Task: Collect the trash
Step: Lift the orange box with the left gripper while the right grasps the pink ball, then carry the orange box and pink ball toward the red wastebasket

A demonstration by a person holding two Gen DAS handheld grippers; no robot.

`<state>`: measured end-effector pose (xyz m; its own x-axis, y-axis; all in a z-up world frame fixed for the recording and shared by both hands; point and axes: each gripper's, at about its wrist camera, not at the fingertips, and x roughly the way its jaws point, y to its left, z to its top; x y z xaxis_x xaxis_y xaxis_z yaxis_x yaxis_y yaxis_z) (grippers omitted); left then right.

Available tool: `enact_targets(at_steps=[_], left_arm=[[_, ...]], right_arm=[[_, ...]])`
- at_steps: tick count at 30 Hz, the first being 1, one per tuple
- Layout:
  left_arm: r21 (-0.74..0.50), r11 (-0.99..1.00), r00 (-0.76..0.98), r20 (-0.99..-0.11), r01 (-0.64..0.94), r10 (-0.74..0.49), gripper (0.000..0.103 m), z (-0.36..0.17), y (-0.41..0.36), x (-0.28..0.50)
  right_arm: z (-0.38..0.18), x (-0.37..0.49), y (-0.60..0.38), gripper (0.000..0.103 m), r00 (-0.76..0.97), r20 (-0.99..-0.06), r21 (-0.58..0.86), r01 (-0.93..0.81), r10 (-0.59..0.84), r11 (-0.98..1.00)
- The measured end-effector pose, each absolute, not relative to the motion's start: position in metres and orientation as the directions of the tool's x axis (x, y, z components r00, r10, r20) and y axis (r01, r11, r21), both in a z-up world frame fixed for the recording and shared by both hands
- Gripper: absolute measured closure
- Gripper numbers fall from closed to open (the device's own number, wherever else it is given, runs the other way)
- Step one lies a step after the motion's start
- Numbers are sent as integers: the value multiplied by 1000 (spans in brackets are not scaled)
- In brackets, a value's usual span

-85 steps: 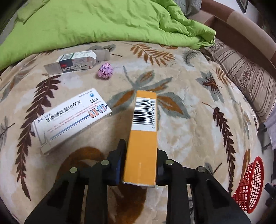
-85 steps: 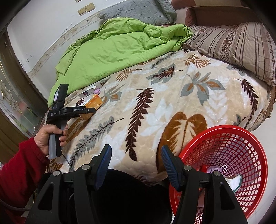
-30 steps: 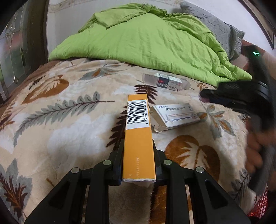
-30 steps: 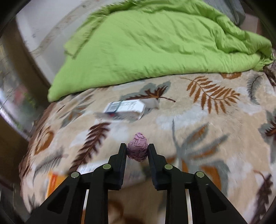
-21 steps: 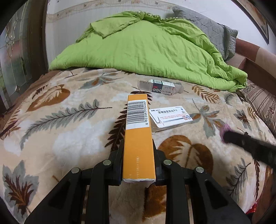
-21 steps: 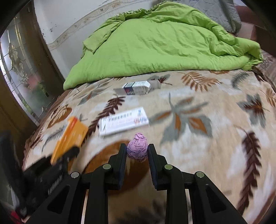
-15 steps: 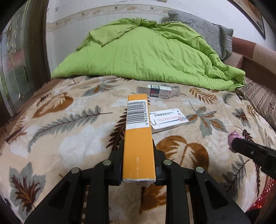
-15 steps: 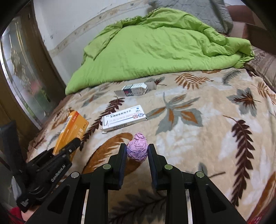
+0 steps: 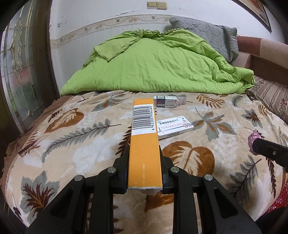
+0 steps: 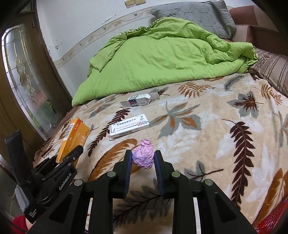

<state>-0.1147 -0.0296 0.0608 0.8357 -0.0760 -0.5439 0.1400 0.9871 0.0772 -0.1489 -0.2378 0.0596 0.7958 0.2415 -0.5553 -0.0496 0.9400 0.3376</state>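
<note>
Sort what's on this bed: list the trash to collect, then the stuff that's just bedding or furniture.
Trash job:
orange box, in the left hand-held gripper
crumpled pink paper ball, in the right hand-held gripper
white medicine box
small opened carton
red basket

Just there:
green duvet
leaf-print blanket
grey pillow
striped pillow

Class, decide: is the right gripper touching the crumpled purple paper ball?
Touching. The right wrist view shows the right gripper with both pads pressed against the purple paper ball, holding it above the blanket.
</note>
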Motion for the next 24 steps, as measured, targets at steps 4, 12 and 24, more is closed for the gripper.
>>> enact_targets(at_steps=[4, 12, 24], left_arm=[[91, 985, 839, -538, 148, -76, 80, 62, -31, -117], [81, 986, 833, -547, 148, -80, 80, 62, -31, -113], [66, 985, 828, -553, 159, -96, 80, 59, -31, -107]], right_arm=[[59, -148, -237, 76, 795, -554, 340, -55, 247, 939], [57, -144, -236, 76, 785, -562, 351, -56, 258, 935], [54, -140, -235, 76, 780, -566, 362, -57, 268, 930]])
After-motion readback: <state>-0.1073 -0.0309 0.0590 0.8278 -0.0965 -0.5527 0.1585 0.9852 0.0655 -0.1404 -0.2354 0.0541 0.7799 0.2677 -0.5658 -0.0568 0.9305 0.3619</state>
